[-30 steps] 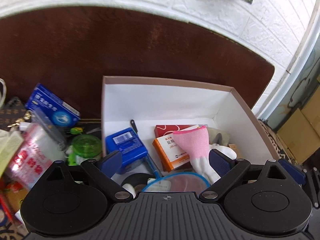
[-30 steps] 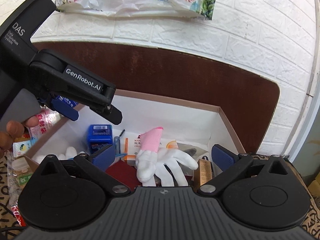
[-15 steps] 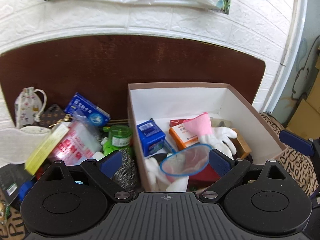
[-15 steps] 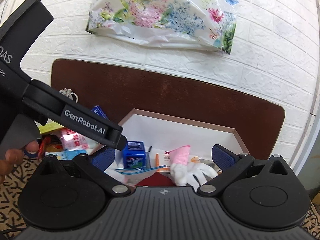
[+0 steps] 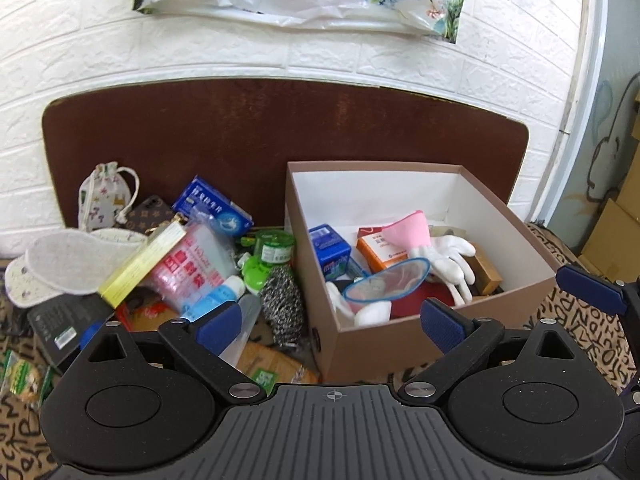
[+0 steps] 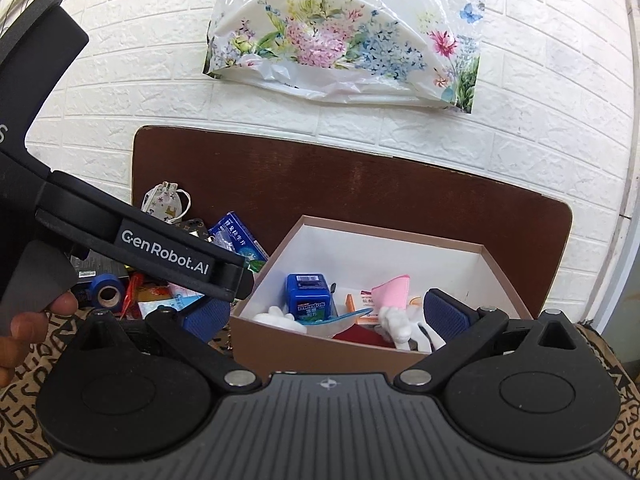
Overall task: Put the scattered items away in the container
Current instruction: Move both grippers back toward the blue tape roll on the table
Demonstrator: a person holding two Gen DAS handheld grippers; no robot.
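Observation:
A brown cardboard box [image 5: 400, 344] with a white inside stands right of centre on the patterned cloth. It holds a blue mint tub [image 5: 330, 246], an orange carton [image 5: 378, 254], a pink-cuffed white glove [image 5: 434, 246] and a blue-rimmed clear lid [image 5: 386, 286]. My left gripper [image 5: 331, 322] hovers open and empty just before the box's near left corner. Left of the box lies a pile: steel scourer [image 5: 282, 306], green jar [image 5: 274, 250], pink tissue pack [image 5: 188, 270], blue medicine box [image 5: 214, 210]. My right gripper [image 6: 325, 318] is open and empty in front of the box [image 6: 320, 350].
Further left lie white insoles [image 5: 68, 258], a drawstring pouch [image 5: 100, 196], a yellow carton [image 5: 142, 266] and a black box [image 5: 64, 320]. A dark wooden board [image 5: 280, 128] and white brick wall stand behind. A hand [image 6: 24, 330] holds the left tool's black housing [image 6: 160, 246].
Both grippers have drawn back and up from over the box. The whole box and the pile to its left have come into view. Both stayed open.

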